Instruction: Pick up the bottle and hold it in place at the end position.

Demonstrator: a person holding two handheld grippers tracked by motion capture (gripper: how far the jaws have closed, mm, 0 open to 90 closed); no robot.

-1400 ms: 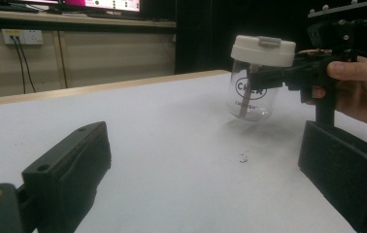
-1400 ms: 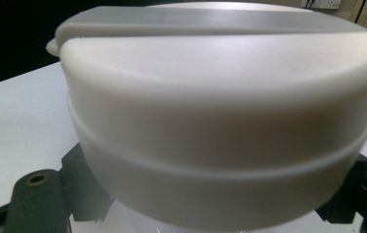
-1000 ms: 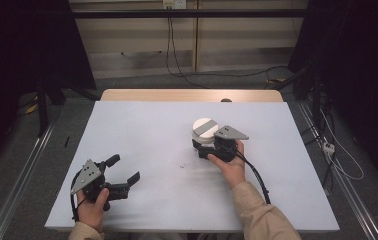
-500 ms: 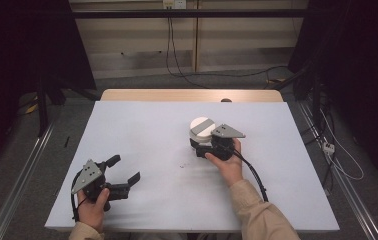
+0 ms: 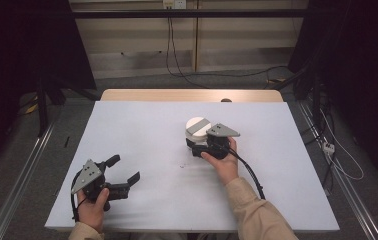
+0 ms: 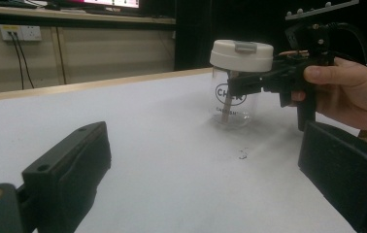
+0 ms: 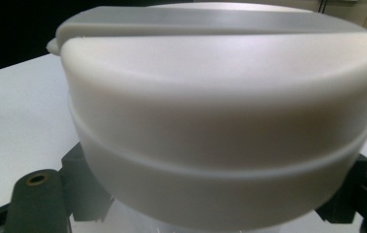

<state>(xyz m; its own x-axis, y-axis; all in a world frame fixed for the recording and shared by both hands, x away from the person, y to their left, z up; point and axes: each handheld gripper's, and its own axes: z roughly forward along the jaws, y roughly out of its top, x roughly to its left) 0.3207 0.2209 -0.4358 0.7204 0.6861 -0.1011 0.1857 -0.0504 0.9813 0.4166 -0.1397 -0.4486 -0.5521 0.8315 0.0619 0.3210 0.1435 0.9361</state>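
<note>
A clear jar (image 5: 197,125) with a white lid and a grey strip across the top stands upright right of the table's middle. Printed letters show on its glass (image 6: 235,104). My right gripper (image 5: 194,143) is shut on the jar just under the lid, with a hand behind it. In the right gripper view the lid (image 7: 220,111) looms close, with the black fingers (image 7: 36,199) on either side of the jar's neck. My left gripper (image 5: 124,169) rests open near the front left, holding nothing. Its jaws (image 6: 206,165) point toward the jar.
The white table top (image 5: 142,125) has a wooden strip (image 5: 192,95) along its far edge. A small dark mark (image 5: 182,166) lies between the grippers. The right gripper's cable (image 5: 249,172) trails back along the forearm. Metal rails and cables run on the floor around the table.
The right gripper and the jar have shifted slightly to the left. The left gripper has stayed where it was.
</note>
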